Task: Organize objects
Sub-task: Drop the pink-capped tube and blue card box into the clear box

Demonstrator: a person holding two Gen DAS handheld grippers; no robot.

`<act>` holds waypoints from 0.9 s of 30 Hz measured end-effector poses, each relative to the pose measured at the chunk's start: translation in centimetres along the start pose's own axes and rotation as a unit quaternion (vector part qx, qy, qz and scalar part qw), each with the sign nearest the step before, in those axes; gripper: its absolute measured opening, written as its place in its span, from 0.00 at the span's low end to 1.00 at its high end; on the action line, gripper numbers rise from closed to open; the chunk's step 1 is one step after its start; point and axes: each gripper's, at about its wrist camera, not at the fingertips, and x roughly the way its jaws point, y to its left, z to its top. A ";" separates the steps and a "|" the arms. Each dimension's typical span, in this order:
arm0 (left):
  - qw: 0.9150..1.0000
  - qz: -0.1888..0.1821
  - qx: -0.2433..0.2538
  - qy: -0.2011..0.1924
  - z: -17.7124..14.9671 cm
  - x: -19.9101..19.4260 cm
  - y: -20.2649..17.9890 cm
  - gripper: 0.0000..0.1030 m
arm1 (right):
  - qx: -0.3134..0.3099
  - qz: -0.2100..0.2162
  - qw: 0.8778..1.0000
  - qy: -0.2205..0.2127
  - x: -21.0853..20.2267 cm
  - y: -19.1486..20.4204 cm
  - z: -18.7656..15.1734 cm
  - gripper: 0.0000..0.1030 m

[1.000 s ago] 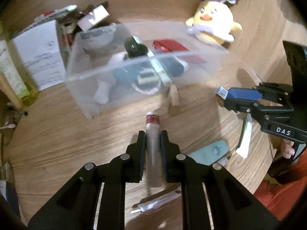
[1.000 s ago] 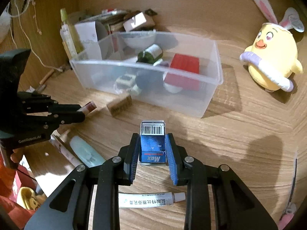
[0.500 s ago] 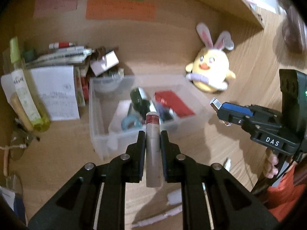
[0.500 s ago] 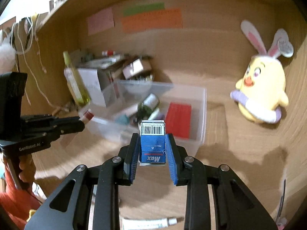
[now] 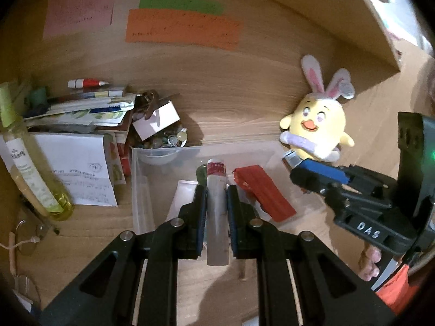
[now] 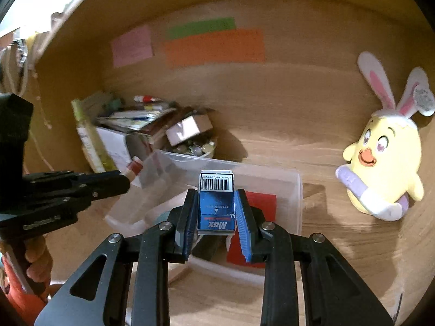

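Observation:
My left gripper (image 5: pixel 216 187) is shut on a grey tube with a red label (image 5: pixel 216 212) and holds it above the near part of the clear plastic bin (image 5: pixel 141 179). My right gripper (image 6: pixel 216 206) is shut on a small blue Max box with a barcode (image 6: pixel 216 203) and holds it over the same bin (image 6: pixel 295 190). A red flat packet (image 5: pixel 261 193) and other items lie in the bin. Each gripper also shows in the other's view: the right one (image 5: pixel 296 172) and the left one (image 6: pixel 122 183).
A yellow chick plush with bunny ears (image 5: pixel 316 127) sits right of the bin against the wooden back wall. A yellow-green bottle (image 5: pixel 30 168), a white booklet (image 5: pixel 78 168), stacked papers and a box of small trinkets (image 5: pixel 157 127) crowd the left.
Both grippers have risen from near the desk surface and moved forward over the bin, each still holding its item. The views now look across at the back wall.

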 end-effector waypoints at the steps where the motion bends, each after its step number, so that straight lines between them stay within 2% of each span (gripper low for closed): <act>1: 1.000 0.004 -0.001 0.004 0.1 0.5 0.2 0.14 | 0.004 0.000 1.000 0.010 0.9 -0.3 0.0 0.24; 6: 0.999 0.019 -0.016 0.034 -0.1 3.3 1.4 0.14 | 0.013 -0.012 0.999 0.051 4.1 -1.4 -0.9 0.24; 12: 0.997 0.018 -0.032 0.069 -0.9 5.6 2.3 0.14 | 0.006 -0.013 0.996 0.086 6.1 -1.7 -2.0 0.24; 18: 0.997 0.016 -0.021 0.069 -1.1 4.9 1.1 0.15 | -0.006 -0.021 0.995 0.098 6.3 -1.2 -2.4 0.26; 19: 0.997 0.017 -0.018 0.067 -1.1 4.7 0.8 0.16 | -0.008 -0.024 0.995 0.097 6.1 -1.1 -2.4 0.28; 24: 0.999 0.024 0.005 0.048 -1.3 2.9 -0.5 0.31 | -0.014 -0.034 0.997 0.071 3.8 -0.9 -2.1 0.53; 27: 0.999 0.027 0.019 0.032 -1.7 1.6 -1.3 0.40 | -0.025 -0.038 0.997 0.058 1.9 -0.8 -2.2 0.55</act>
